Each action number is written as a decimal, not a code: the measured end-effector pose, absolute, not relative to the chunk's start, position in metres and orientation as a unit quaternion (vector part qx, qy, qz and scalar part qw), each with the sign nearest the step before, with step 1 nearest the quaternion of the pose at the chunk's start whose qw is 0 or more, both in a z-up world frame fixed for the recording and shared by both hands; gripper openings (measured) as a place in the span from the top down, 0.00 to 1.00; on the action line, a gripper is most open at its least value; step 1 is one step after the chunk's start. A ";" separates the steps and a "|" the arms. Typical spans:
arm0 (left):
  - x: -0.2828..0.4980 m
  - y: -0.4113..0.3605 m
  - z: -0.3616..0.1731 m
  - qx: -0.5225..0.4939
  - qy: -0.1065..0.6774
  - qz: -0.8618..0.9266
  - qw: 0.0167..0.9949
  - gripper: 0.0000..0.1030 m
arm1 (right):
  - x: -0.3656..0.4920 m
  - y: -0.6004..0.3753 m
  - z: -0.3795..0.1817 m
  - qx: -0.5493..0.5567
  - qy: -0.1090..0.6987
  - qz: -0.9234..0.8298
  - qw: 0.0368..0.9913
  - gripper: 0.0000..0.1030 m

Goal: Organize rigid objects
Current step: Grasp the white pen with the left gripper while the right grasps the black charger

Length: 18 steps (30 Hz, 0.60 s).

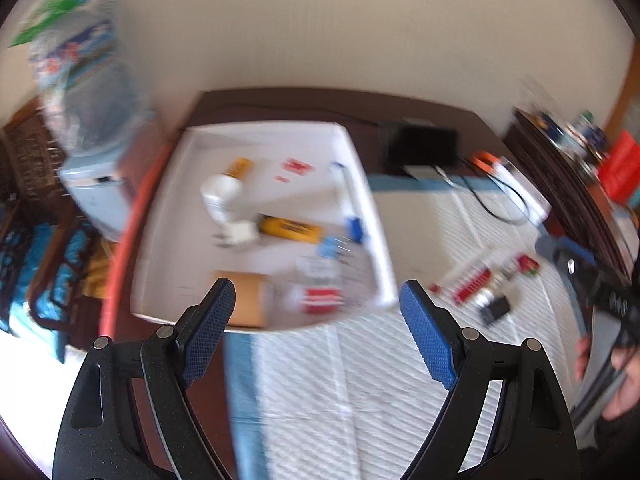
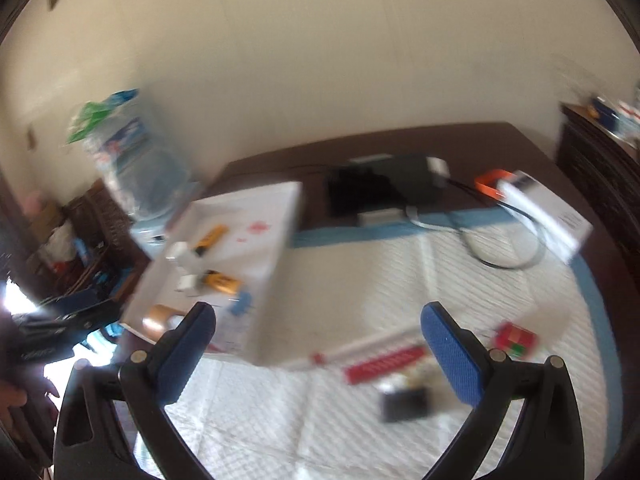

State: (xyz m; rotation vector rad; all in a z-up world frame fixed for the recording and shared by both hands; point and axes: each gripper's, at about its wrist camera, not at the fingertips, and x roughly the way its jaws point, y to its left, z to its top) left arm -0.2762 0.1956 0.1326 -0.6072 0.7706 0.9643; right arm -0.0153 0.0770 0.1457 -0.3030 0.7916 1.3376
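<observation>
Place: a home room.
Evidence: water dispenser (image 2: 140,184) by cream wall; wicker shelf (image 1: 28,152); dark wood dresser (image 2: 596,184); padded mat (image 2: 400,280) on counter (image 1: 304,100).

1. The white pad (image 2: 320,280) on the table looks like soft quilted paper or cloth, matt, with a blue border.
2. The white tray (image 1: 192,216) at the left looks smooth and matt.
3. The table (image 2: 520,140) is dark wood.
4. The gripper pads (image 1: 428,332) are blue with a fine rough texture.

bare quilted pad (image 2: 360,280) between white tray (image 2: 280,216) and small red parts (image 2: 384,364), cable loop (image 2: 516,256) behind
</observation>
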 end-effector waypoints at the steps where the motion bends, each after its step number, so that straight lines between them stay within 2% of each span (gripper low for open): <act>1: -0.266 0.193 0.129 -0.280 0.363 0.435 0.775 0.17 | -0.005 0.072 0.144 -0.132 0.360 0.590 0.711 0.00; 10: -0.173 0.177 0.086 -0.249 0.452 0.362 0.776 0.18 | 0.073 0.025 0.115 -0.138 0.404 0.519 0.740 0.00; 13: -0.165 0.177 0.083 -0.239 0.460 0.364 0.774 0.18 | 0.067 0.025 0.097 -0.172 0.417 0.553 0.700 0.04; 15: -0.164 0.180 0.087 -0.234 0.459 0.368 0.774 0.18 | 0.055 0.031 0.086 -0.200 0.419 0.575 0.673 0.12; 18: -0.164 0.185 0.091 -0.223 0.464 0.374 0.771 0.18 | 0.025 0.046 0.072 -0.241 0.412 0.601 0.641 0.12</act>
